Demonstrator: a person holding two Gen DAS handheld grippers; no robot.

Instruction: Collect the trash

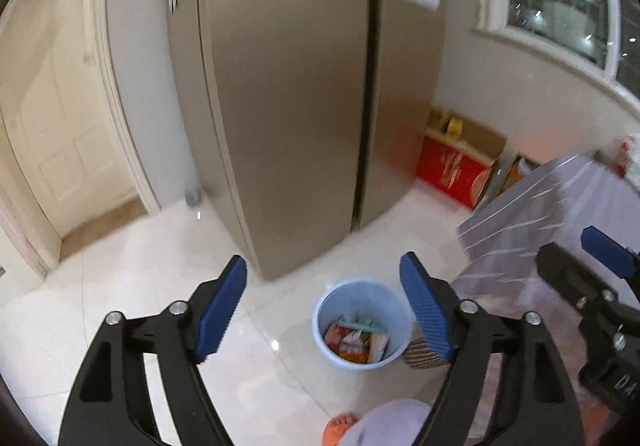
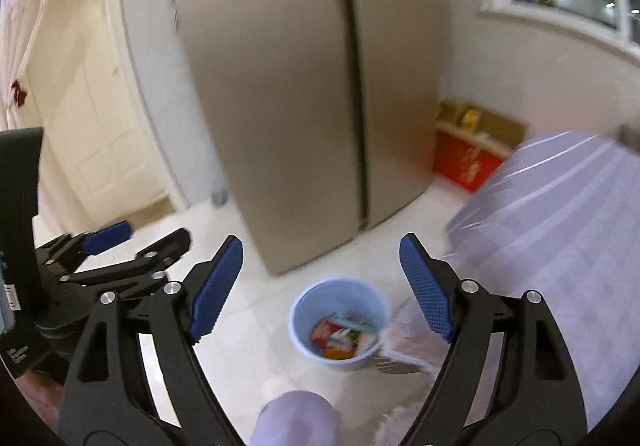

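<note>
1. Left gripper [image 1: 322, 306]: jaws wide apart, nothing between.
2. Right gripper [image 2: 321, 288]: likewise wide and empty.
3. Blue bin [image 1: 362, 324] down on the floor [image 1: 140, 286], ahead of and below both, wrappers inside, beside the fridge [image 1: 288, 86].
4. Neither clearly nearer.

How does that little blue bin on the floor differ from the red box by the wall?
The round pale-blue plastic bin stands out on the white tiles before the fridge; the red rectangular cardboard box sits against the wall beside it. The bin's colourful wrappers show; the box's contents are too blurred to tell. Both are open-topped.
</note>
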